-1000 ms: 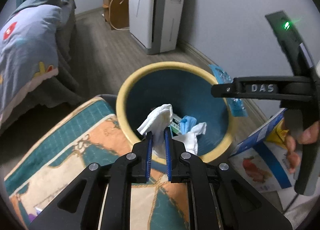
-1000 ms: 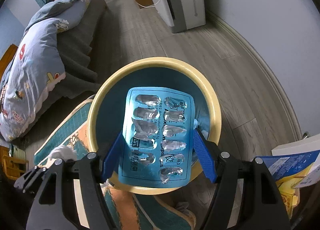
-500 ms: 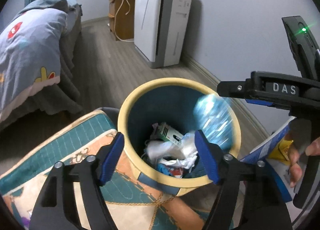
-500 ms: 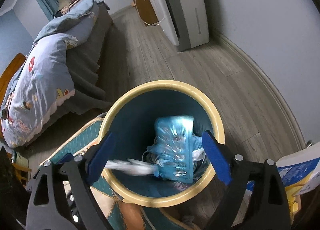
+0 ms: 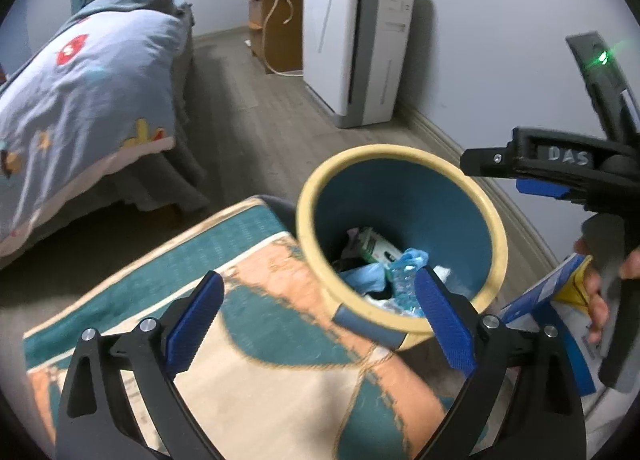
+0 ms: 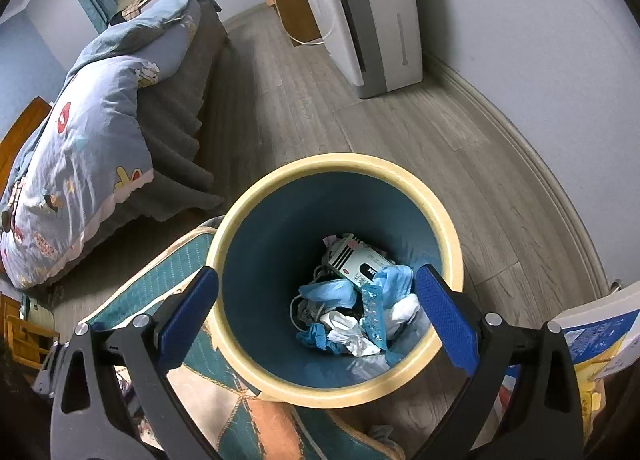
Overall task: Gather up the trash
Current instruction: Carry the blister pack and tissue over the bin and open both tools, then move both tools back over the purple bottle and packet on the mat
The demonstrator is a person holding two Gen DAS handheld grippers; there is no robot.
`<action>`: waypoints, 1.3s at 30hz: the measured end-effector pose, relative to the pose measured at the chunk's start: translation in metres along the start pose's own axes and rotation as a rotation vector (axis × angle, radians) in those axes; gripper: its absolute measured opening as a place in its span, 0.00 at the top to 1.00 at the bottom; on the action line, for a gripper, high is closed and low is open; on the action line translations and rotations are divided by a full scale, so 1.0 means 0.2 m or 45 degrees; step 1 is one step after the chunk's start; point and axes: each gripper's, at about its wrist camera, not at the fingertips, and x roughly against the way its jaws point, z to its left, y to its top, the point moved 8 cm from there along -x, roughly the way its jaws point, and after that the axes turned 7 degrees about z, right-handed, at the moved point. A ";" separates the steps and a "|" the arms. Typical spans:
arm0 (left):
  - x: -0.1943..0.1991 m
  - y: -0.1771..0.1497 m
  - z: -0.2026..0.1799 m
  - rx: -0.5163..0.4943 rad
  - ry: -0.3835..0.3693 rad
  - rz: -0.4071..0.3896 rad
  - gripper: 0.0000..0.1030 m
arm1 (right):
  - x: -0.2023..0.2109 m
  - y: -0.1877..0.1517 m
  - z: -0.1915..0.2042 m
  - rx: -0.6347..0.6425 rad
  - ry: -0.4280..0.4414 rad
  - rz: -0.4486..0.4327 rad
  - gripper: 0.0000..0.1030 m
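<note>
A round trash bin (image 6: 340, 163) with a cream rim and blue inside stands on the floor; it also shows in the left wrist view (image 5: 400, 151). Inside lie a blue blister pack (image 6: 374, 312), white tissue (image 6: 352, 336), blue wrappers (image 6: 328, 294) and a white-green carton (image 6: 360, 264). My right gripper (image 6: 316, 312) is open and empty above the bin's near rim. My left gripper (image 5: 318, 320) is open and empty, above the rug just left of the bin. The right gripper's body (image 5: 560, 163) shows at the right of the left wrist view.
A patterned teal and orange rug (image 5: 240, 340) lies beside the bin. A bed with a blue quilt (image 5: 80, 99) is to the left. A white appliance (image 5: 356, 47) stands by the far wall. A blue and white box (image 6: 600, 332) sits at the right.
My left gripper opened and let the white tissue fall into the bin. My right gripper let the blister pack drop in. Both grippers have pulled back and up.
</note>
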 end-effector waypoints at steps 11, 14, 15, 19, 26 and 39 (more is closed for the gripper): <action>0.49 -0.10 0.41 0.061 0.190 -0.024 0.06 | -0.01 -0.03 0.24 0.084 0.016 0.006 0.06; 0.57 -0.23 0.57 0.148 0.234 -0.035 0.06 | 0.00 -0.06 0.36 0.162 0.009 0.003 0.06; 0.57 -0.26 0.60 0.164 0.246 -0.029 0.06 | 0.00 -0.07 0.41 0.188 0.012 0.004 0.06; 0.58 -0.35 0.73 0.204 0.293 0.007 0.06 | -0.01 -0.13 0.59 0.277 0.037 0.014 0.06; 0.66 -0.46 0.92 0.244 0.328 0.007 0.06 | -0.07 -0.27 0.90 0.450 0.058 0.054 0.06; 0.73 -0.73 1.41 0.415 0.445 0.067 0.06 | -0.32 -0.80 1.55 0.941 0.095 0.221 0.06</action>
